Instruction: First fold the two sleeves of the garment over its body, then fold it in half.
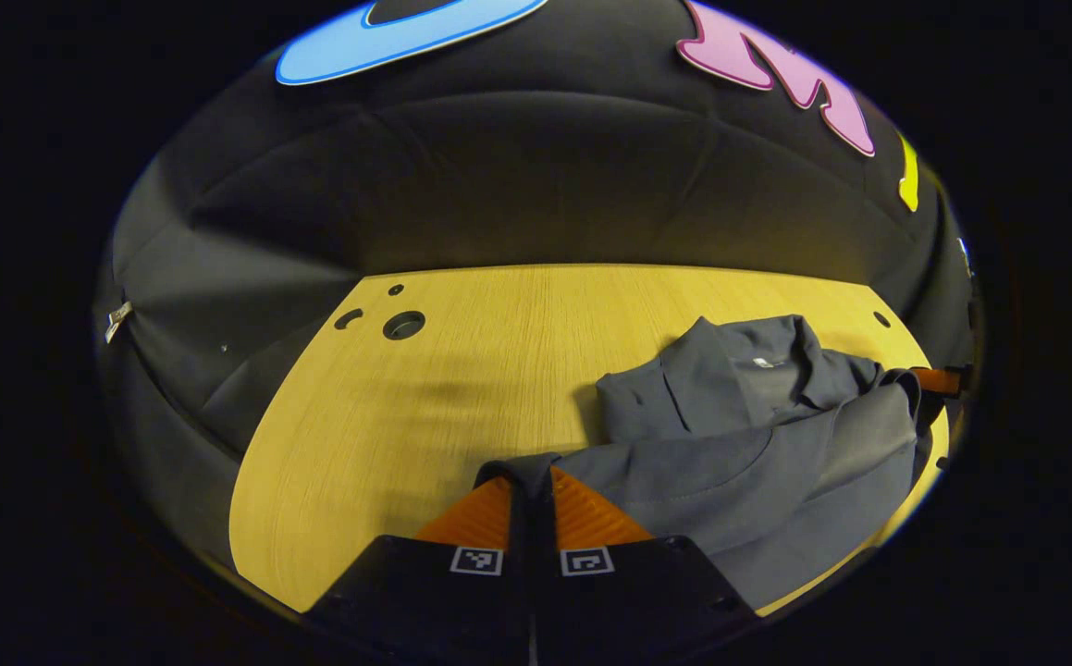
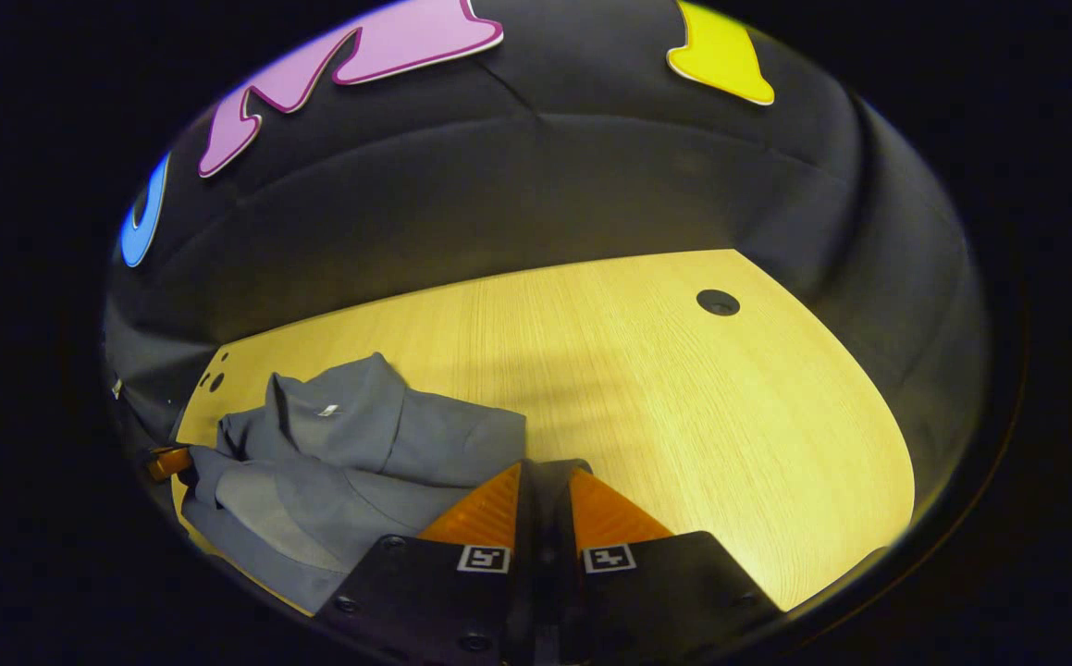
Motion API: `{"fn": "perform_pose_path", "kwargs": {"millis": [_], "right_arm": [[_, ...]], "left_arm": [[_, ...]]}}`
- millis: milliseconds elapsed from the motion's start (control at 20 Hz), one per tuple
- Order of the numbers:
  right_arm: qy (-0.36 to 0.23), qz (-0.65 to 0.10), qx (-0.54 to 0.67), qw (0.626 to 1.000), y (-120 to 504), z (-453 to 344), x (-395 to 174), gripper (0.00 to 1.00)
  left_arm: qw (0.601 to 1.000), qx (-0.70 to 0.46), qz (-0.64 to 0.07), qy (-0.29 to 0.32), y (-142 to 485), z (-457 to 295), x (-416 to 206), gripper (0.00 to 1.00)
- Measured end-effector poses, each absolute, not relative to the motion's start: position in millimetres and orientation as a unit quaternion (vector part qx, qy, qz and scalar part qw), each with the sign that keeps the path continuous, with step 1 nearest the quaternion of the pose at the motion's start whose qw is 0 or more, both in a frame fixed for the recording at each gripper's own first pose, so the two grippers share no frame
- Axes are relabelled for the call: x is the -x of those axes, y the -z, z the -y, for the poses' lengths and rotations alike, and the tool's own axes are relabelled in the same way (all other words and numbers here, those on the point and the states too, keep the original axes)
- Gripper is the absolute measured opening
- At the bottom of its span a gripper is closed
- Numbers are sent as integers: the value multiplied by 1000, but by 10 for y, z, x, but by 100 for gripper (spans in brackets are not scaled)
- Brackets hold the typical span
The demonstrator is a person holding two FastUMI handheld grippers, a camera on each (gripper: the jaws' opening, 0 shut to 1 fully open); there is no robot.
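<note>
A grey garment [image 1: 739, 435] lies bunched on the wooden table [image 1: 443, 388], right of centre in the left gripper view, its collar [image 1: 730, 356] toward the far side. My left gripper [image 1: 531, 476] is shut on a fold of the garment's near edge. In the right gripper view the garment [image 2: 351, 453] lies at the left, and my right gripper [image 2: 545, 467] is shut on its near right edge. Each view catches the other gripper's tip at the garment's far side: the right gripper [image 1: 938, 379] and the left gripper [image 2: 166, 461]. The sleeves are lost among the folds.
The table [image 2: 683, 416] has a round hole [image 2: 718, 302] at its far right corner and several holes [image 1: 403, 325] at its far left corner. The black cloth wall [image 1: 536, 185] encloses the table at the back and sides.
</note>
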State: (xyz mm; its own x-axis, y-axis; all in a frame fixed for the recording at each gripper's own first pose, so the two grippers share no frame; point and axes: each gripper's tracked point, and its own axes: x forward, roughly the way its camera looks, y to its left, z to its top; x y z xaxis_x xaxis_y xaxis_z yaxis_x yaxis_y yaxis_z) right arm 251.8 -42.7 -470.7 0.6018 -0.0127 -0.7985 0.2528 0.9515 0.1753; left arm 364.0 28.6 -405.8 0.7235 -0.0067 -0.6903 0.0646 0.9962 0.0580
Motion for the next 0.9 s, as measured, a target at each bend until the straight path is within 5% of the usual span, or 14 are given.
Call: {"fn": "perform_pose_path", "kwargs": {"millis": [150,250,300,450,600,800,850,900], "right_arm": [[88,-447,-142,879,4760,488,-2519,28],[97,-449,-145,876,4784,540,-2518,34],[99,-448,-147,876,4750,570,-2520,52],[98,-444,-146,878,4695,595,-2510,69],[97,-434,-138,885,4574,627,-2494,84],[90,-410,-139,897,4286,652,-2468,96],[88,-401,-139,901,4191,671,-2457,89],[84,-393,-140,905,4095,670,-2445,99]], "left_arm": [[928,-22,-372,22,4108,-273,-3650,18],[928,-17,-373,19,4127,-306,-3641,38],[927,-17,-375,18,4129,-323,-3631,48],[924,-15,-382,14,4145,-361,-3596,64],[928,-12,-371,7,4040,-378,-3579,99],[937,-12,-349,6,3838,-414,-3545,97],[939,-7,-343,6,3776,-409,-3522,97],[941,-2,-337,4,3702,-405,-3497,98]]}}
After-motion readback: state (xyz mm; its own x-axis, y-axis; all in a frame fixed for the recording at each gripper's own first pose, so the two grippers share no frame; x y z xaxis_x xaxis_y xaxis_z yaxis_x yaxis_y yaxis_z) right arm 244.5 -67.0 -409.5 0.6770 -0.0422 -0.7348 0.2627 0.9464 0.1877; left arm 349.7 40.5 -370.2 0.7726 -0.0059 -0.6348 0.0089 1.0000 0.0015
